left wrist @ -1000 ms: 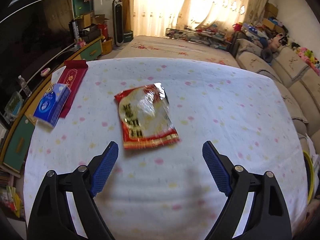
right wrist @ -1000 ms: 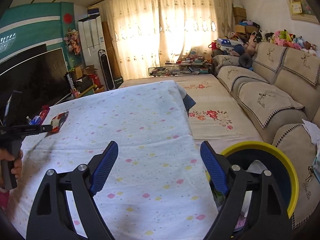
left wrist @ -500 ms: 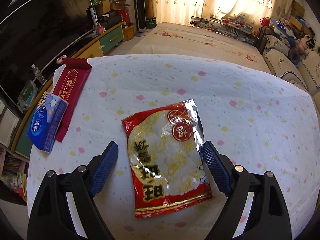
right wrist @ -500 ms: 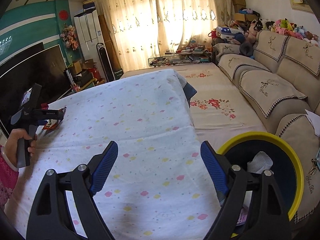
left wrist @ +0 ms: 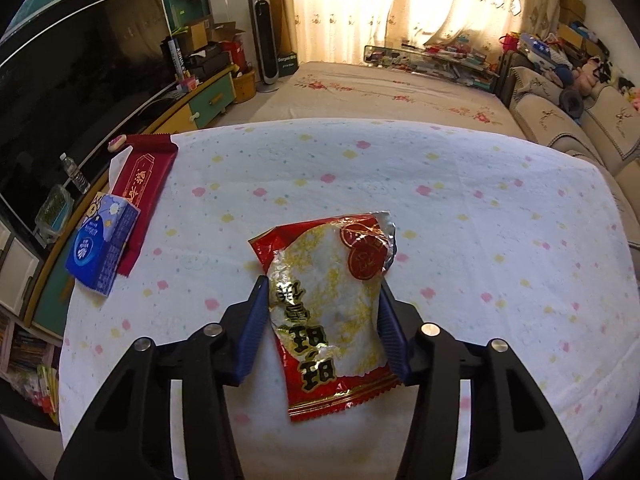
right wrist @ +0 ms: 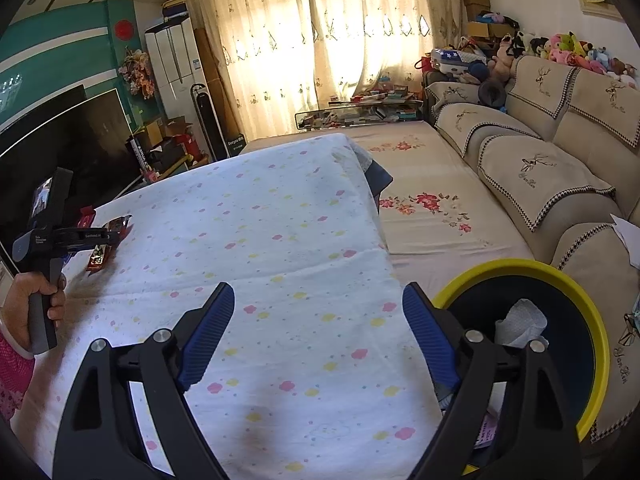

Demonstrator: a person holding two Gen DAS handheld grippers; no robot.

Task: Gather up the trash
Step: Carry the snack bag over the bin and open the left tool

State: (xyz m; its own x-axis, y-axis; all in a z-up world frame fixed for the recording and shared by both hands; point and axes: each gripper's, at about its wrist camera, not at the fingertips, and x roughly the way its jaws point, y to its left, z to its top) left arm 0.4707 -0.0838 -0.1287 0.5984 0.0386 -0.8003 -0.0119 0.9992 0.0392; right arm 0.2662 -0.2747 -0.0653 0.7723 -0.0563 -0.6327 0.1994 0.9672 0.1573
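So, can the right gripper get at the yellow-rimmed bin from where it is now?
Probably yes. The bin stands beside the table, just right of the open right gripper, and nothing lies between them; its mouth faces up, uncovered.

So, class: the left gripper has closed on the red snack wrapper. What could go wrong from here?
1. The crinkled red and silver foil snack wrapper is pinched only at its side edges by the left gripper; thin foil may buckle and slip out when lifted.
2. The yellow-rimmed dark bin sits off the table's far side beside the open right gripper, so the long carry gives more chance of a drop.
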